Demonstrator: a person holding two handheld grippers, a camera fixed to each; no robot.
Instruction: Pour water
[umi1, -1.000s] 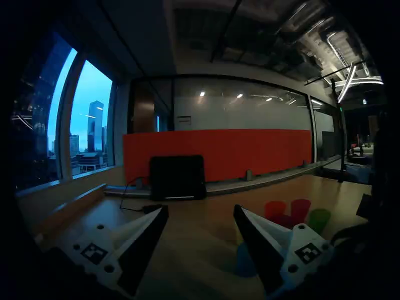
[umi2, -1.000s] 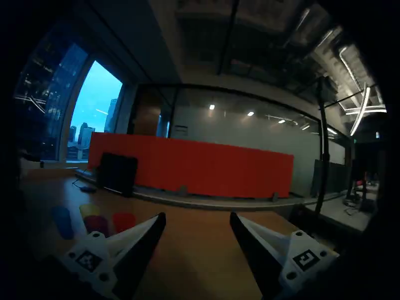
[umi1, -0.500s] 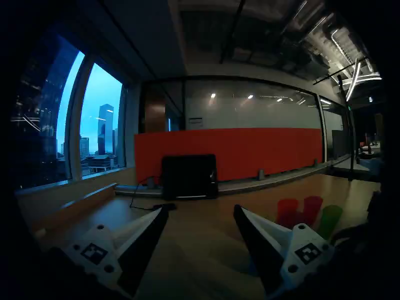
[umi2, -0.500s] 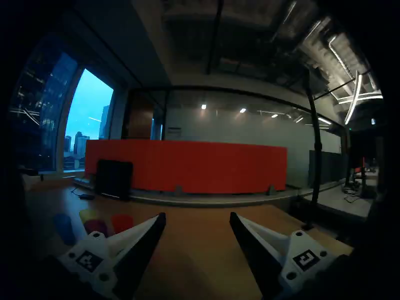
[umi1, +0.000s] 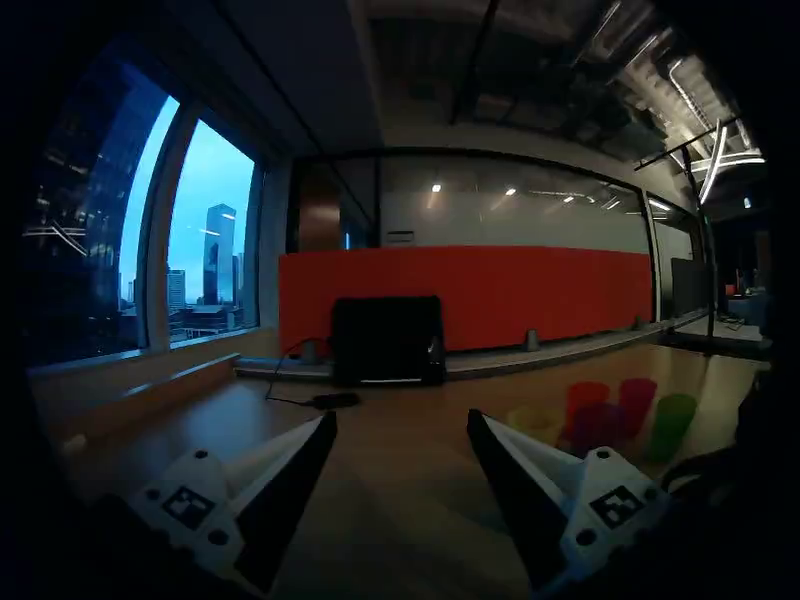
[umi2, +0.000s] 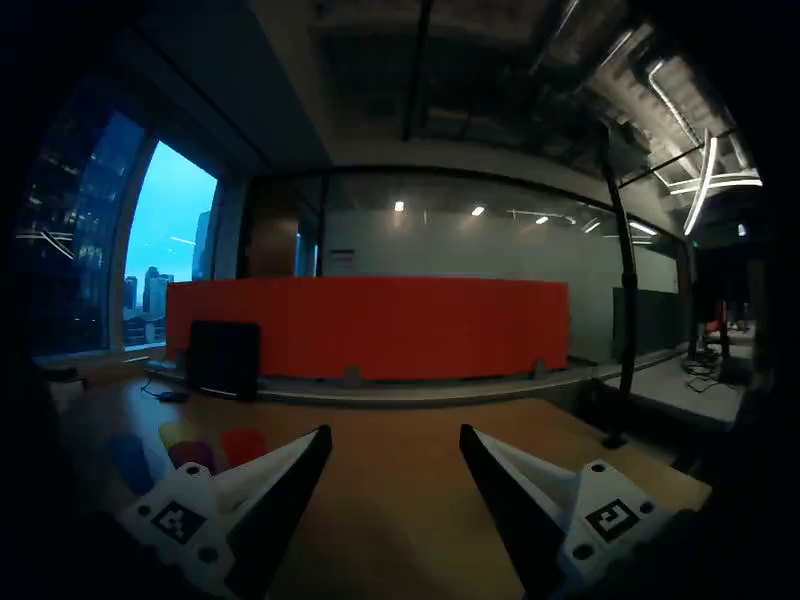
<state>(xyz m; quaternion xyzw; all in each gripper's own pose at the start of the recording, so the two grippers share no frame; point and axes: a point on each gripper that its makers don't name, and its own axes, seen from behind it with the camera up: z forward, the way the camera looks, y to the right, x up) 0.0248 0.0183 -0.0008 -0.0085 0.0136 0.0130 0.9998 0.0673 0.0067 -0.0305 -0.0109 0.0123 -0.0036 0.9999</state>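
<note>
Left gripper (umi1: 400, 415) fingers apart, empty; coloured cups (umi1: 597, 425) stand on wooden table (umi1: 400, 490) ahead, to its right. Right gripper (umi2: 395, 430) fingers apart, empty; cups ahead-left.

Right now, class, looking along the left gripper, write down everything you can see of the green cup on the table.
The green cup looks like a plain plastic tumbler, slightly wider at the top. It stands upright on the wooden table, at the right end of a cluster of coloured cups in the left gripper view. A pink cup is right beside it; whether the two touch is unclear. The dim light hides any contents.
</note>
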